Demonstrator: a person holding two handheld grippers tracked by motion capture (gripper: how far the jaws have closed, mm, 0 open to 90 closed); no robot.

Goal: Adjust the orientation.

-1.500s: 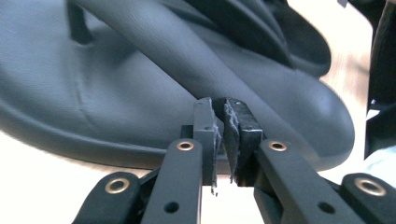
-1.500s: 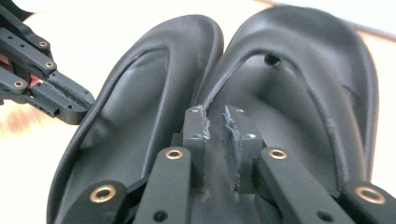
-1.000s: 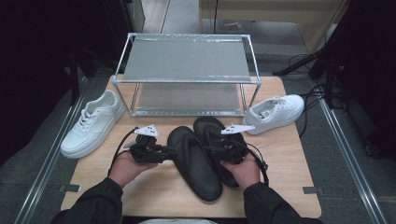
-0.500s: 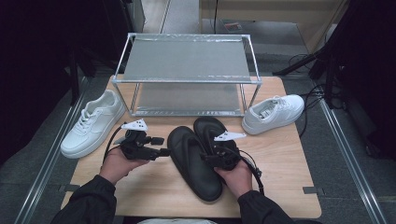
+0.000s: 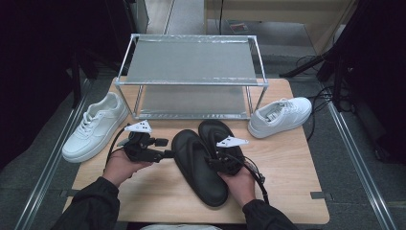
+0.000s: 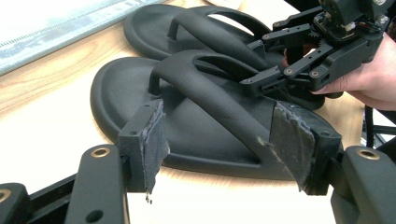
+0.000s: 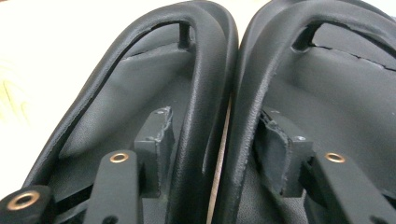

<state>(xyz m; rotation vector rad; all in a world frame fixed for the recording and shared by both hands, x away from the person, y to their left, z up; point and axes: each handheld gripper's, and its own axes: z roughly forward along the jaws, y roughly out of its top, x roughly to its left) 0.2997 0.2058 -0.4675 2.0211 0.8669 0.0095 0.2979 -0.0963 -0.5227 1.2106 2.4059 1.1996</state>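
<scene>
1. Two black flip-flops are seen side by side on the wooden worktop (image 5: pixel 287 158), in the lower middle of the high view: the left flip-flop (image 5: pixel 198 165) lies nearer the bottom edge, and the right flip-flop (image 5: pixel 218 141) lies slightly higher in the frame. Their inner edges are touching.

2. The left hand-held gripper (image 5: pixel 165 148) is held at the lower left of centre in the high view, just beside the left flip-flop's outer edge. Its jaws are spread wide and nothing is pinched. They have just been opening, and in the left gripper view the left flip-flop's strap (image 6: pixel 219 100) is seen beyond the two pads (image 6: pixel 154 140), apart from them.

3. The right hand-held gripper (image 5: pixel 216 160) is held over the middle of the pair, at the lower centre of the high view. In the right gripper view its jaws are set astride the two neighbouring straps, one pad (image 7: pixel 161 135) inside the strap at the left of that frame and the other inside the strap at the right. The jaws have just been closing, and both pads are seen lying against the straps, so the two straps are pinched together.

4. A metal two-level shoe rack (image 5: pixel 191 72) stands in the upper middle of the high view, behind the flip-flops.

5. One white sneaker (image 5: pixel 95 127) is seen at the left of the rack, and a second white sneaker (image 5: pixel 280 116) at its right.
</scene>
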